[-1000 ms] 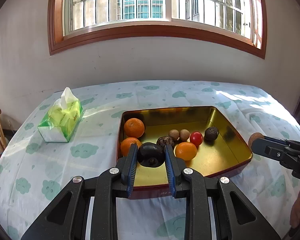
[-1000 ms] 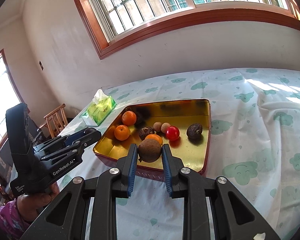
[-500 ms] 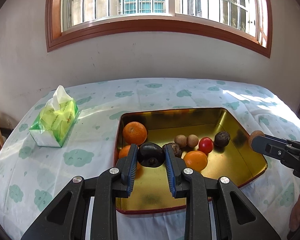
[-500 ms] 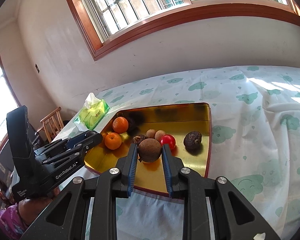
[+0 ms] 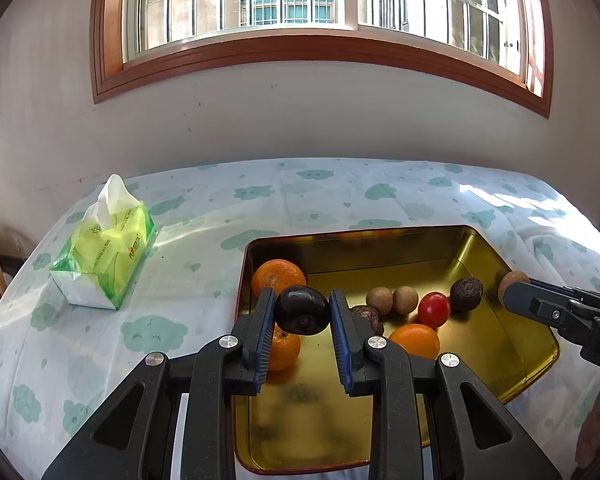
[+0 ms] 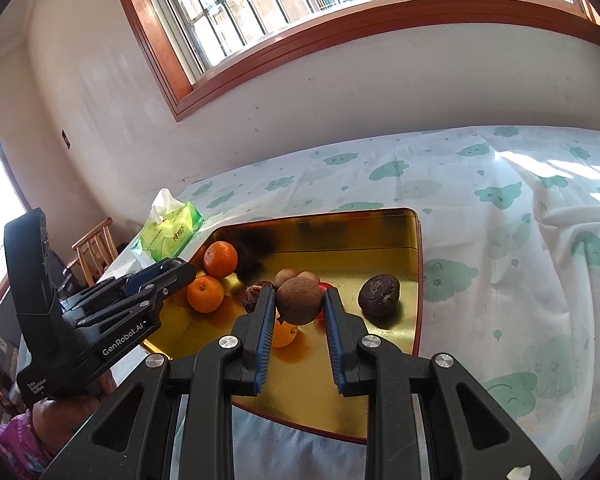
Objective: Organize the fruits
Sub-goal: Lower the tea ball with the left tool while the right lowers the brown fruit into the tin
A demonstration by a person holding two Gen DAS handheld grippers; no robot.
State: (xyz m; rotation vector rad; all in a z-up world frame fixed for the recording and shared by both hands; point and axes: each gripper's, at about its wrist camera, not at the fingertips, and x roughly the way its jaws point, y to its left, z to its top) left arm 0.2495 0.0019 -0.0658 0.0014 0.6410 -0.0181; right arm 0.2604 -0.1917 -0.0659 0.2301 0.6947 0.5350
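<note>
Fruit sits mostly in the gold tray (image 5: 500,264) ahead of both my tools; my left gripper (image 5: 302,312) is clamped on a dark plum (image 5: 302,310), held in the air between its blue pads (image 5: 265,332) over the near left part of the tray; my right gripper (image 6: 299,302) is closed around a brown round fruit (image 6: 299,301), also lifted above the tray floor.

From the left tool, one orange (image 5: 278,278) lies just beyond the fingertips against the tray's left wall, a second orange (image 5: 284,350) shows below the plum beside the left pad, and a third orange (image 5: 414,340) rests to the right of the right pad; further right and ahead I see two small tan longans (image 5: 392,300) touching each other, a red tomato (image 5: 433,309) and a wrinkled dark fruit (image 5: 466,288) near the tray's right wall; another wrinkled fruit (image 5: 366,316) is partly hidden behind the right finger.

The right tool enters the left view from the right edge, its tip over the tray's right rim; in the right view the left tool reaches in from the left, over the tray's edge.

A green tissue pack (image 5: 104,260) stands on the cloud-print tablecloth (image 5: 204,216), well left of the tray.
</note>
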